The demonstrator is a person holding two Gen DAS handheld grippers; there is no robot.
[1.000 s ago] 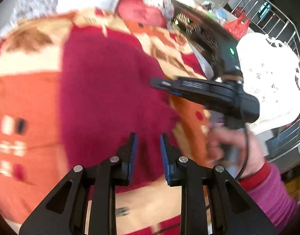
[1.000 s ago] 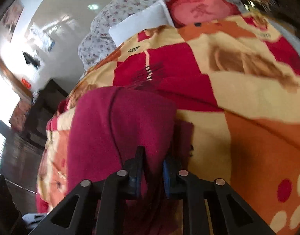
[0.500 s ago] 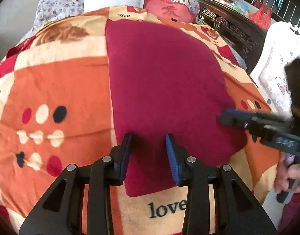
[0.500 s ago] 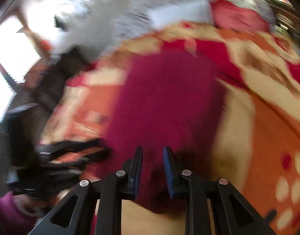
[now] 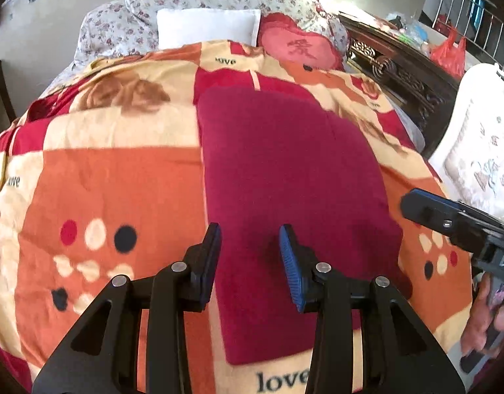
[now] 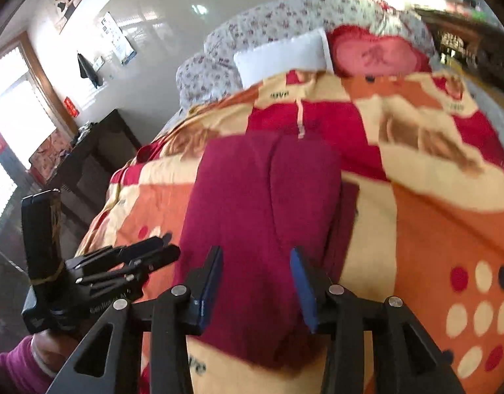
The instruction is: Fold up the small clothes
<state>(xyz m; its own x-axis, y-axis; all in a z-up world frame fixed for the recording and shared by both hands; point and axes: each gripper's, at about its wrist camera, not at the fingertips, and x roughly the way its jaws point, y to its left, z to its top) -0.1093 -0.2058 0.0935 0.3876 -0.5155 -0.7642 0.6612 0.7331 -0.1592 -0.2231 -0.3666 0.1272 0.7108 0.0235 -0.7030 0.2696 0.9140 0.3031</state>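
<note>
Right gripper (image 6: 257, 282) jaws just opening, nothing pinched, left gripper (image 5: 250, 262) released too, both hovering over folded maroon garment (image 5: 285, 180) lying flat on bed blanket (image 5: 114, 190), likely fold done.

Bed covered by orange-red patterned blanket (image 5: 120, 170). Folded maroon garment (image 5: 285, 177) lies flat on blanket. White pillow (image 5: 207, 26) and red cushion (image 5: 301, 47) beyond blanket's far edge.
</note>
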